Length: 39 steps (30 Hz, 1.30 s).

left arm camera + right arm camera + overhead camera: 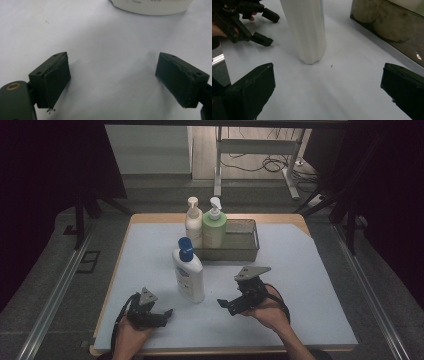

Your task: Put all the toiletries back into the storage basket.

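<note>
Two bottles sitting in basket [250, 251]; blue-capped bottle [189, 272] waiting on table, both grippers' fingers apart, nothing grasped.

At frame centre a capped bottle [189, 270] stands on the table [295, 270], before the tray [240, 245] and two pump bottles [205, 222] above it.

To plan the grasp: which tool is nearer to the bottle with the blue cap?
Left, slightly. The left tool lies just below-left of the blue-capped bottle; the right tool sits open to its right, a little farther off.
</note>
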Motion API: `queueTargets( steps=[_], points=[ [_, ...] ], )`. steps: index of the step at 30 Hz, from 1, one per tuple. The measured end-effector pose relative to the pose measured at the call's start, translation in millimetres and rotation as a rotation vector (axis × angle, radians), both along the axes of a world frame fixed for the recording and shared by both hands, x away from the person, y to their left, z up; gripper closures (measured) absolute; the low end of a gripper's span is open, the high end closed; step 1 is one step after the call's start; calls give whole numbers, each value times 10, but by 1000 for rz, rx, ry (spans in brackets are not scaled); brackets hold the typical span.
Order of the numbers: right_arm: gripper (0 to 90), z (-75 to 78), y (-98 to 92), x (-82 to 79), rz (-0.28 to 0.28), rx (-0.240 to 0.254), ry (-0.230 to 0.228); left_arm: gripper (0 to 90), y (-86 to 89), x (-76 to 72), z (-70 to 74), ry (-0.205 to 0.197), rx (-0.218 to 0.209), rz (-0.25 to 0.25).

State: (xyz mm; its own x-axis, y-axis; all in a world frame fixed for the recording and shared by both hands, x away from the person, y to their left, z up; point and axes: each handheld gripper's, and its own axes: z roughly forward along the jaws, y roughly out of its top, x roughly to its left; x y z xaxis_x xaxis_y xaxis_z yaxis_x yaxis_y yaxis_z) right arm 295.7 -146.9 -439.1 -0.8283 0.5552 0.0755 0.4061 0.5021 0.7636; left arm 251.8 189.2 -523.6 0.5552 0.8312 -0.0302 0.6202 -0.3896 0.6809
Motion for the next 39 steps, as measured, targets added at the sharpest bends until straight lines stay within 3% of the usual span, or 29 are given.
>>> queueTargets(
  steps=[13, 30, 39],
  points=[
    [43, 105, 348, 66, 22, 6, -33, 119, -1, 0, -1, 1, -3, 2],
    [136, 320, 809, 189, -12, 44, -85, 120, -1, 1, 0, 2, -2, 1],
    [187, 306, 1025, 242, -52, 31, -113, 120, -1, 1, 0, 2, -2, 1]
  ],
)
